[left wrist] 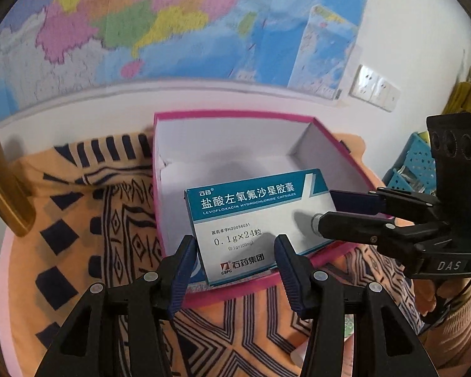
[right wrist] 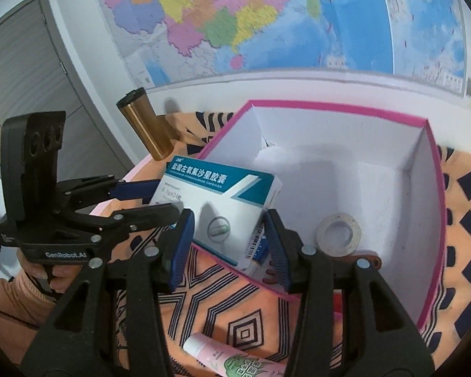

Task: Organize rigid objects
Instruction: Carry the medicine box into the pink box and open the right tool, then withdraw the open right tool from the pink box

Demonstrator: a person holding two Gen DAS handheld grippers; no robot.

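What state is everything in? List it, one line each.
Carton: tilted across pink box's near rim.
Pink box: open, lidless.
Tape: flat inside pink box.
Tube: lying on cloth.
Flask: standing.
Left gripper: straddles carton, grip unclear.
Right gripper: straddles carton, grip unclear.

pink box (right wrist: 436, 188) far half open, medicine carton (right wrist: 223, 207) blocking near rim

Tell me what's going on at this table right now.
A person is tidying items into a pink box. Both the left hand-held gripper and the right hand-held gripper are open around a teal-and-white medicine carton, which sits tilted over the box's near edge. A tape roll lies inside the box; a pink tube waits on the patterned cloth.
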